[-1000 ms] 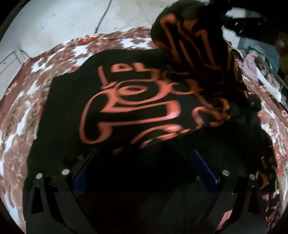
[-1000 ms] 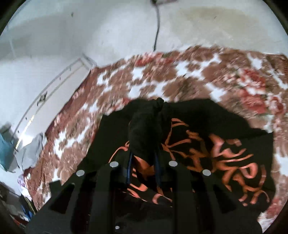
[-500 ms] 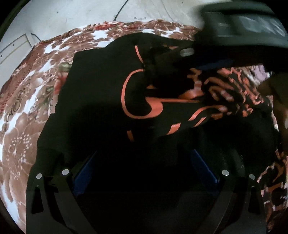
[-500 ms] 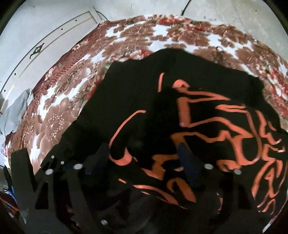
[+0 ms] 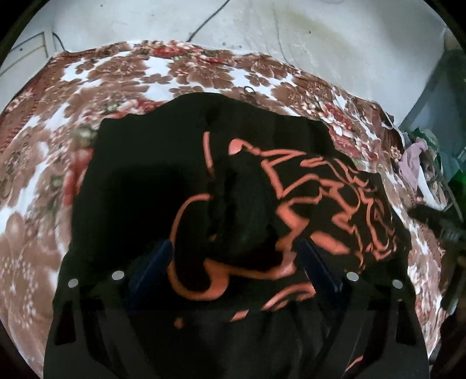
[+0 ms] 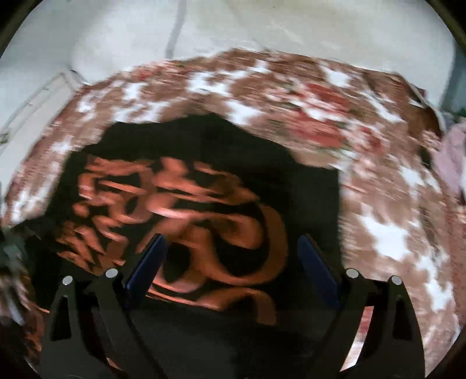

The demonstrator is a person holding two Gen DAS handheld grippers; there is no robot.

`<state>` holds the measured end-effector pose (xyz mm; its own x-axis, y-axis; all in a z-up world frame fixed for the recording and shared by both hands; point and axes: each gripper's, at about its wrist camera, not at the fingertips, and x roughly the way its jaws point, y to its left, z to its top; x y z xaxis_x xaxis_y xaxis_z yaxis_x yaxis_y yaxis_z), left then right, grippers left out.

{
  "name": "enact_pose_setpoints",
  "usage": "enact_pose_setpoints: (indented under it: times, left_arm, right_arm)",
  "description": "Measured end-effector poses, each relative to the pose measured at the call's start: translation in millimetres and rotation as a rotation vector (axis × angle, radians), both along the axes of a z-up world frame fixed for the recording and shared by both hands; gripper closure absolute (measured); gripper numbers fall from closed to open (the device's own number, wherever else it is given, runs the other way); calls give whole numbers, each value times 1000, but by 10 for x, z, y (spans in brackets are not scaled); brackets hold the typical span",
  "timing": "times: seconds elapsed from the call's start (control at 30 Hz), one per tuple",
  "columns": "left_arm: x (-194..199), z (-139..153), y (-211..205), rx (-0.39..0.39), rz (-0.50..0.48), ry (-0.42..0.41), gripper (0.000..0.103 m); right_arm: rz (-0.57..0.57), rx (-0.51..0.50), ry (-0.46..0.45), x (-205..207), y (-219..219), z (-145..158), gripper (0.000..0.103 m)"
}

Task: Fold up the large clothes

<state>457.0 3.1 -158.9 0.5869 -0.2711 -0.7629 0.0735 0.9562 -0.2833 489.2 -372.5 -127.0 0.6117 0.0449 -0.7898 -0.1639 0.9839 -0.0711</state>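
Note:
A large black garment with orange lettering (image 5: 139,175) lies on the flowered bedspread (image 5: 145,73), one part folded over into a rumpled hump (image 5: 241,210). My left gripper (image 5: 236,256) hovers low over that hump. Its jaws stand wide and are closing, with cloth lying between the blue pads (image 5: 154,262) but not pinched. In the blurred right wrist view the same garment (image 6: 305,198) spreads under my right gripper (image 6: 230,253). Its jaws are opening and hold nothing; the cloth lies below them.
The bedspread (image 6: 378,175) reaches well past the garment on all sides. A heap of loose clothes (image 5: 413,163) sits off its right edge. Beyond the far edge is pale floor (image 5: 291,35) with a dark cable (image 5: 204,23).
My right gripper has let go of the bunched black cloth it held and swung off sideways over the garment. The dropped part now lies folded on the garment. My left gripper shifted across it.

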Motion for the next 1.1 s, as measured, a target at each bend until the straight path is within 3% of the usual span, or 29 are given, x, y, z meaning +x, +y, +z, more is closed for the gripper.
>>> enact_pose_setpoints:
  times: [0.07,0.17,0.23,0.37,0.4,0.43,0.53,0.67,0.8,0.9,0.97,1.1]
  left_arm:
    - [162,-57,-27,19,10,30,19]
    - [363,-194,-33,5,2,91,33]
    - [457,-303,-76,-17,-36,135,57]
    - [503,-343,-260,111,-119,155,73]
    - [502,-299,-252,118,-122,149,84]
    - [491,-208,-225,119,-119,134,87]
    - [440,236,-121,130,-108,40,88]
    - [464,498,-71,168,-118,11,88]
    - [553,239,17,244,-94,55,87]
    - [560,-164,92,224,-87,115,86]
    - [505,-287,83,227,-84,104,84]
    - [360,-262,21,298,-75,45,62]
  right_arm:
    - [-43,-55,-5,8,-318,-82,12]
    - [-111,-9,25,38,-700,-202,12]
    - [-124,-2,54,65,-801,-316,12]
    - [-141,-38,103,141,-838,-556,12]
    - [-144,-10,111,149,-855,-588,12]
    - [-144,-1,110,136,-854,-598,12]
    - [-130,-23,90,117,-783,-561,12]
    - [-117,-50,75,133,-650,-518,12]
    - [-90,-85,102,128,-580,-699,12]
    - [-79,-91,108,85,-611,-825,12]
    - [-86,-59,111,60,-665,-830,12]
    - [-98,-63,29,-79,-607,-556,12]
